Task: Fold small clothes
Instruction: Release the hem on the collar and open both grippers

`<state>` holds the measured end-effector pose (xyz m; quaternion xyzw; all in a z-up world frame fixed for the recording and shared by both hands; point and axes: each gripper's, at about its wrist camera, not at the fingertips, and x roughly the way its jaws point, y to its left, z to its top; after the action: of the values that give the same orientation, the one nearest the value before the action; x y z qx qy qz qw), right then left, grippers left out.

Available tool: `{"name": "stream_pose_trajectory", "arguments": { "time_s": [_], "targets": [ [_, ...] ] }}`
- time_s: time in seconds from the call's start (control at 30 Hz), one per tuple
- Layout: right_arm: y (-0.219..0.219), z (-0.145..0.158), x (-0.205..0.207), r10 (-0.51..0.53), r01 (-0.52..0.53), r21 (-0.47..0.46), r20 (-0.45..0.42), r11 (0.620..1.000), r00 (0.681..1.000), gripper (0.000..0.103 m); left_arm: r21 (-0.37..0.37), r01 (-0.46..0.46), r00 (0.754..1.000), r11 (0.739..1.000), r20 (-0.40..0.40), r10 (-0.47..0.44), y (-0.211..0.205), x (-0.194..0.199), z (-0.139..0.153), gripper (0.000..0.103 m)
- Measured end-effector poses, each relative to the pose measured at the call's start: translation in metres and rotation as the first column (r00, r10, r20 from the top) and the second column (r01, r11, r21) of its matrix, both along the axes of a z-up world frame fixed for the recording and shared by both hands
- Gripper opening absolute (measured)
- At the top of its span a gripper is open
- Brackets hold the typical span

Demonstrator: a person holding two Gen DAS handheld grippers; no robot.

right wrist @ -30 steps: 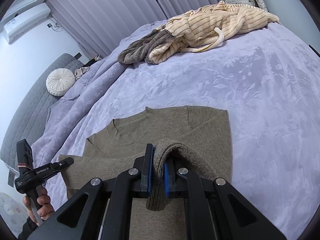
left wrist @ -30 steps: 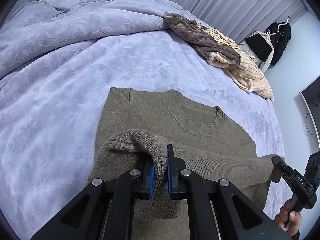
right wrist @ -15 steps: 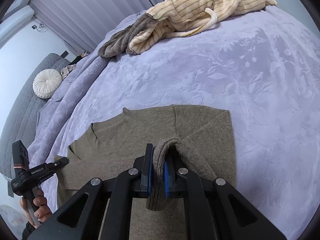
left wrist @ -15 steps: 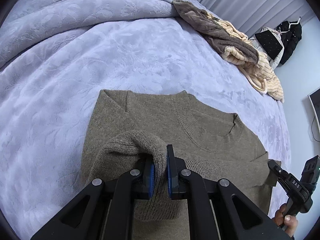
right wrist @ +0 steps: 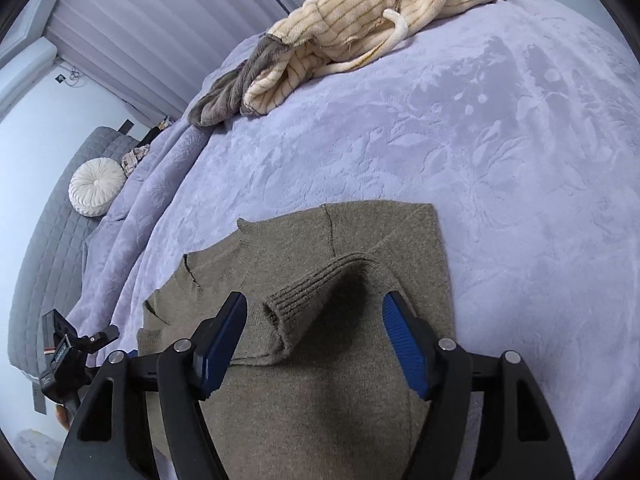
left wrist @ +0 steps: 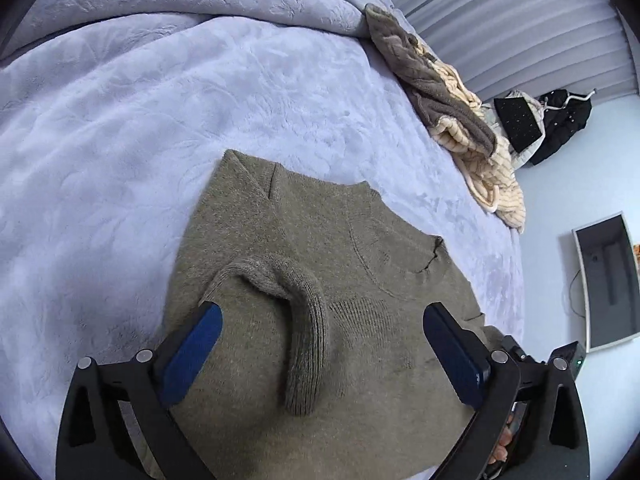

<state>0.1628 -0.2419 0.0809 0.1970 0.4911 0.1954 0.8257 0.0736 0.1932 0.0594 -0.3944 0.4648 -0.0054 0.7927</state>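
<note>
Olive knit sweater lies flat on the lilac bedspread, neckline at the far end from both claws, sleeves folded in over the body. Under each claw the fabric stands up in a ribbed ridge — a hump between the left fingers, a raised fold between the right ones. Left claw has just been opening, jaws now spread wide, blue pads clear of the hump on both sides, gripping nothing. Right claw has just been opening too, not quite as wide, pads off the fold, nothing held. Both claws tilt down at the sweater from its near end. Beyond the sweater, far past the fingertips — a heap of striped cream and grey clothes.
</note>
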Motion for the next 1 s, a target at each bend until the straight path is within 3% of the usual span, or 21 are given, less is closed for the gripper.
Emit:
{"name": "stream_pose_trajectory", "arguments": {
  "time_s": [0.07, 0.2, 0.3, 0.43, 0.53, 0.63, 0.7, 0.77, 0.87, 1.0],
  "targets": [
    [-0.001, 0.006, -0.01, 0.031, -0.031, -0.015, 0.021, 0.999, 0.999, 0.074, 0.005, 0.005, 0.999, 1.0, 0.036, -0.005, 0.003, -0.016, 0.006, 0.101],
    [0.019, 0.004, -0.029, 0.182, -0.169, -0.193, 0.054, 0.967, 0.982, 0.074, 0.007, 0.211, 0.976, 0.978, 0.047, -0.211, -0.031, -0.026, -0.003, 0.101],
    [0.043, -0.005, -0.035, 0.32, -0.3, -0.269, 0.035, 0.915, 0.947, 0.074, 0.026, 0.293, 0.956, 0.956, -0.003, -0.293, -0.063, -0.014, -0.018, 0.101],
    [0.067, -0.015, -0.028, 0.406, -0.382, -0.299, 0.017, 0.874, 0.914, 0.074, 0.071, 0.337, 0.941, 0.939, 0.001, -0.338, -0.087, 0.015, -0.016, 0.101],
    [0.072, -0.014, -0.01, 0.391, -0.373, -0.241, 0.031, 0.896, 0.92, 0.074, 0.067, 0.262, 0.965, 0.963, 0.012, -0.264, -0.075, 0.037, -0.012, 0.101],
    [0.068, -0.009, 0.015, 0.292, -0.277, -0.191, 0.056, 0.942, 0.955, 0.074, 0.028, 0.143, 0.99, 0.989, 0.019, -0.143, -0.047, 0.059, -0.007, 0.101],
    [0.063, -0.008, 0.031, 0.229, -0.219, -0.161, 0.046, 0.962, 0.972, 0.074, 0.002, 0.09, 0.995, 0.996, 0.035, -0.09, -0.032, 0.067, -0.002, 0.101],
    [0.059, -0.005, 0.041, 0.183, -0.171, -0.149, 0.063, 0.974, 0.981, 0.074, 0.023, 0.028, 0.997, 0.999, 0.065, -0.029, -0.018, 0.071, 0.009, 0.101],
    [0.054, 0.001, 0.046, 0.143, -0.132, -0.144, 0.068, 0.981, 0.987, 0.074, 0.025, 0.014, 0.997, 1.0, 0.08, -0.016, -0.004, 0.069, 0.02, 0.101],
    [0.058, 0.009, 0.035, 0.171, -0.152, -0.172, 0.105, 0.973, 0.98, 0.074, 0.122, 0.052, 0.996, 0.991, 0.07, -0.061, -0.009, 0.061, 0.023, 0.101]
  ]
}}
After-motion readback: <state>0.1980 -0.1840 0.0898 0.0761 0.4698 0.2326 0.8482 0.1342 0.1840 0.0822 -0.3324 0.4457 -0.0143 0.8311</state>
